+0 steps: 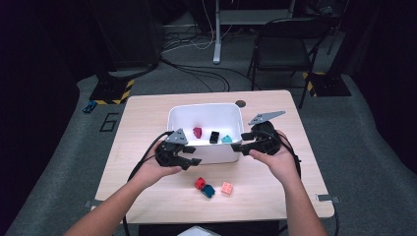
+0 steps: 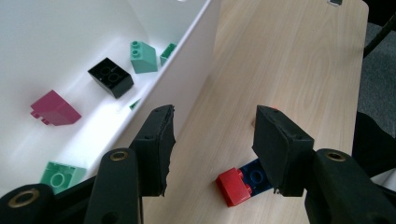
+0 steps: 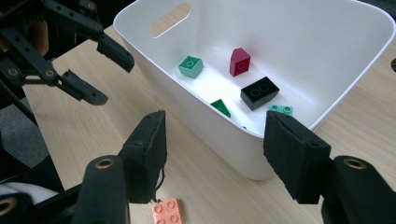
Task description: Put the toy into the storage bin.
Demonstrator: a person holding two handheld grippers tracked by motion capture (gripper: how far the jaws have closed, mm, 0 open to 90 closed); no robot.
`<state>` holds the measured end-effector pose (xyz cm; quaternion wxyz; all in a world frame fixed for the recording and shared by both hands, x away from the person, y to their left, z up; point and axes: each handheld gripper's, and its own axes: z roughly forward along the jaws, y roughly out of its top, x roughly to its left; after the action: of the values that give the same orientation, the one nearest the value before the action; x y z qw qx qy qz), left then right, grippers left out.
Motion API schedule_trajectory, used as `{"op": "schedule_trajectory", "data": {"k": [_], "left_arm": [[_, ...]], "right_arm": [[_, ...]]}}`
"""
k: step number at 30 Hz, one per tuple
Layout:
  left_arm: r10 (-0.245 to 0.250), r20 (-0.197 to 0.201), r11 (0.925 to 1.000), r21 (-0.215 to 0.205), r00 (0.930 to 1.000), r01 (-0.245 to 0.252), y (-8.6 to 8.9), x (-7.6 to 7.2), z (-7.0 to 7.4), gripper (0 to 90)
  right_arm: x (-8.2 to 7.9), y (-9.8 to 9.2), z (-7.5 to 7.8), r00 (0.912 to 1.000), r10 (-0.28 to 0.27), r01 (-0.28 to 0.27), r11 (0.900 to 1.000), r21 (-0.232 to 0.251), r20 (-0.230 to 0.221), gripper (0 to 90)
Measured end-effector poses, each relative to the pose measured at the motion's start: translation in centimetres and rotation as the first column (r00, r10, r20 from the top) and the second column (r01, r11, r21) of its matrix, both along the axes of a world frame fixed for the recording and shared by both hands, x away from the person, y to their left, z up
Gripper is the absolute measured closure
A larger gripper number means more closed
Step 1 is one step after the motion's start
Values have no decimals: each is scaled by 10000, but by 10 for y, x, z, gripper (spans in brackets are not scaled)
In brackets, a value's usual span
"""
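Observation:
A white bin (image 1: 205,109) stands mid-table with several bricks inside: a maroon one (image 1: 197,132), a black one (image 1: 214,137) and a teal one (image 1: 226,139). In front of it lie a red brick (image 1: 199,183), a blue brick (image 1: 208,191) touching it, and a salmon brick (image 1: 227,188). My left gripper (image 1: 193,155) hovers at the bin's front left, open, with the red brick (image 2: 233,186) and the blue brick (image 2: 254,176) below its jaws. My right gripper (image 1: 238,141) is open at the bin's front right corner (image 3: 243,158), holding nothing. The salmon brick (image 3: 167,212) lies under it.
Green bricks (image 3: 191,66) and a dark green wedge (image 3: 220,107) also lie in the bin. A small dark disc (image 1: 240,103) sits behind the bin on the wooden table (image 1: 142,123). A folding chair (image 1: 282,46) and floor cables are beyond the table.

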<state>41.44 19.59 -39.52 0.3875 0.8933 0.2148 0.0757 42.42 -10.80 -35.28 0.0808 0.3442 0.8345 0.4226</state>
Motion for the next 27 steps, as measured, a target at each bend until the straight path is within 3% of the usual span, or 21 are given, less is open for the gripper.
{"op": "schedule_trajectory", "data": {"k": [6,13,27], "left_arm": [[104,-27,9998,-160,9999,-105,1,-7,-14,480],[273,-146,9996,47,9995,-272,0,-15,-33,481],[554,-721,9984,-43,9959,-558,-6,-18,-74,483]], "right_arm": [[0,-1,0,10000,-4,4,10000,-11,24,388],[0,-1,1,10000,2,-2,10000,16,39,388],[-1,-2,1,10000,-32,32,10000,31,50,388]]}}
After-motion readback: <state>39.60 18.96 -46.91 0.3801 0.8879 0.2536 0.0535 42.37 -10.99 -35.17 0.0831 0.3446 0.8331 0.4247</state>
